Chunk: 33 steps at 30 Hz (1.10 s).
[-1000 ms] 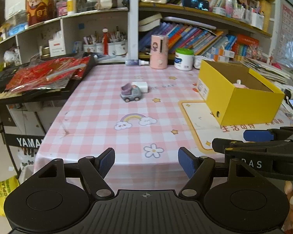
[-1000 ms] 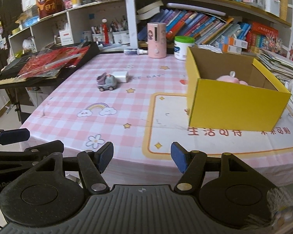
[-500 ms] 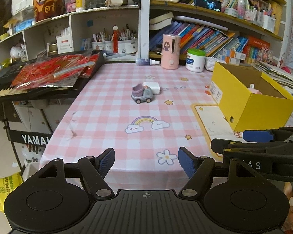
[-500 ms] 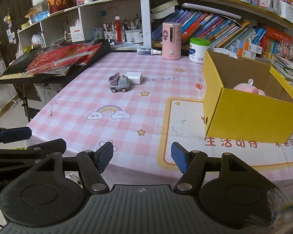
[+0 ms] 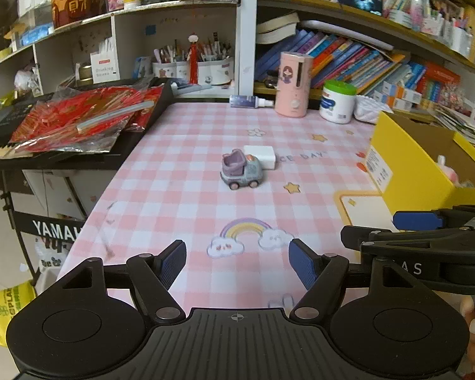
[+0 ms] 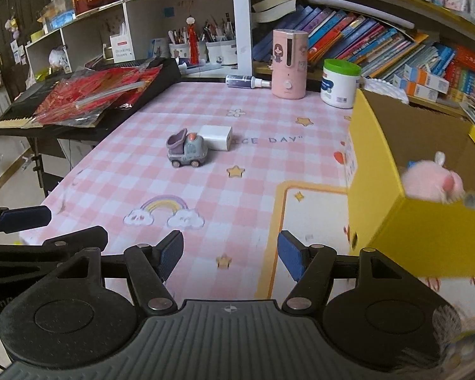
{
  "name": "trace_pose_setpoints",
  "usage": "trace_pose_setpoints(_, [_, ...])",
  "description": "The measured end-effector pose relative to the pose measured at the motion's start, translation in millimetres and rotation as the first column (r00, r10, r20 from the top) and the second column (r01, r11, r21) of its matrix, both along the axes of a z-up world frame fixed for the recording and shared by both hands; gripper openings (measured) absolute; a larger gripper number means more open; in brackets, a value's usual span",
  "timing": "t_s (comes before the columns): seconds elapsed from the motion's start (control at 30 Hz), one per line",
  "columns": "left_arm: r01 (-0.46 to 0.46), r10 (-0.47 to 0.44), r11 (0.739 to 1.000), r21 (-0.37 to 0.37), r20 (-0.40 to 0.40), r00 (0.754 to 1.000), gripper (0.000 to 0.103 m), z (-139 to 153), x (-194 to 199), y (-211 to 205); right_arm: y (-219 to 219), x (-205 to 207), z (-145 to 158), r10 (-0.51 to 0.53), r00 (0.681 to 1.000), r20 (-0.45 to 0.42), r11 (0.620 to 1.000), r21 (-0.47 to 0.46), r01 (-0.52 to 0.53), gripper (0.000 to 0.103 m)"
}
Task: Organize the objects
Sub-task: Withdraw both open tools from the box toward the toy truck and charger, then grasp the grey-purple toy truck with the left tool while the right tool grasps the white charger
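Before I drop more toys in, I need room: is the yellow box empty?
Not empty. The yellow box is open-topped, and a pink plush toy already lies inside; the floor around it looks free.

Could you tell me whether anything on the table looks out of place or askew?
A spray bottle lies on its side at the table's far edge. A toy truck and white charger sit loose mid-table, outside the yellow box. Nothing looks spilled or damaged.

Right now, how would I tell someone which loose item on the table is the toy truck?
Start at the pink checked tablecloth, left of the yellow box. Near its middle, two small things sit together: a white charger block and, touching its left front, the toy truck. The truck is the grey one with wheels and a purple tipper.
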<state>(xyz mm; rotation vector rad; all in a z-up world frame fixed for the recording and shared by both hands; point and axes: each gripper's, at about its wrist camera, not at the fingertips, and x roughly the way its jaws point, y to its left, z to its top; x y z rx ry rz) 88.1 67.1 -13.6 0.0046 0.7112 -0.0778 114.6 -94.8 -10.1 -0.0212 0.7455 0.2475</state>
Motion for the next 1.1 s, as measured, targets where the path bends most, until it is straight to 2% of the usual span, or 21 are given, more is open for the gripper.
trace_pose_setpoints(0.4, [-0.058, 0.058, 0.998, 0.012, -0.019, 0.998, 0.073, -1.9, 56.9, -2.9, 0.7, 69.8, -2.9, 0.048, 0.999, -0.024, 0.999, 0.009, -0.048, 0.064])
trace_pose_setpoints(0.63, [-0.078, 0.079, 0.997, 0.02, -0.015, 0.997, 0.073, -0.1, 83.4, -4.3, -1.7, 103.0, 1.9, 0.055, 0.998, -0.009, 0.998, 0.034, -0.055, 0.064])
trace_pose_setpoints(1.1, [-0.057, 0.057, 0.998, 0.022, -0.028, 0.998, 0.071, -7.4, 134.1, -11.9, -8.9, 158.5, 6.2, 0.022, 1.0, 0.001, 0.998, 0.064, -0.022, 0.064])
